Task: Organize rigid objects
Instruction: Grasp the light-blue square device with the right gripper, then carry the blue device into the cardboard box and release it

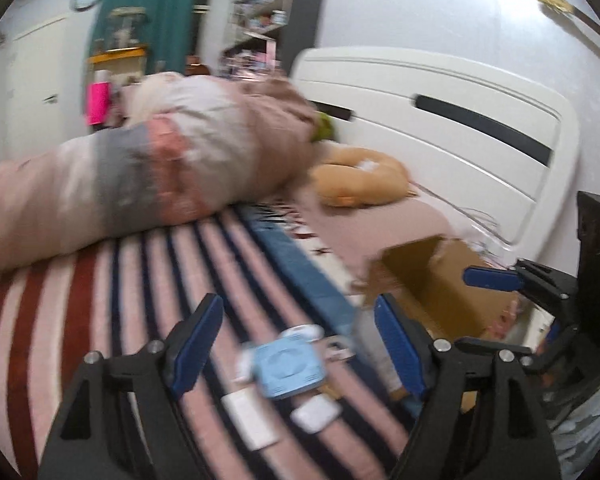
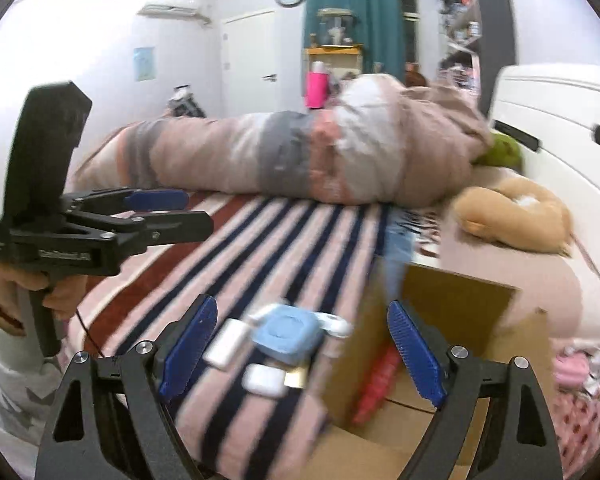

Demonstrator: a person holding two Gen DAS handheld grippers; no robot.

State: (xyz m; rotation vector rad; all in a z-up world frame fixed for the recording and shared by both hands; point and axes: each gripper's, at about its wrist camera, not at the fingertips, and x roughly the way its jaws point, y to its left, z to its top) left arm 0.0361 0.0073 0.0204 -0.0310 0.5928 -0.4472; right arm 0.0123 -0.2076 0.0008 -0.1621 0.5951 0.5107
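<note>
A light blue square case [image 1: 287, 368] lies on the striped bed cover, with a white flat box [image 1: 250, 419] and a white rounded case [image 1: 315, 414] beside it. My left gripper [image 1: 300, 344] is open and empty just above them. The same items show in the right wrist view: the blue case [image 2: 288, 338], the flat white box [image 2: 226, 343], the rounded case [image 2: 265, 379]. My right gripper [image 2: 304, 352] is open and empty between these and an open cardboard box [image 2: 452, 320] holding a red object [image 2: 376, 384]. The left gripper also shows in the right wrist view [image 2: 168, 210].
A rolled quilt [image 2: 280, 156] lies across the bed. A tan plush cushion [image 2: 516, 216] and a green toy [image 2: 500, 154] sit near the white headboard [image 1: 440, 112]. The cardboard box [image 1: 432, 280] and the right gripper [image 1: 492, 278] show in the left wrist view.
</note>
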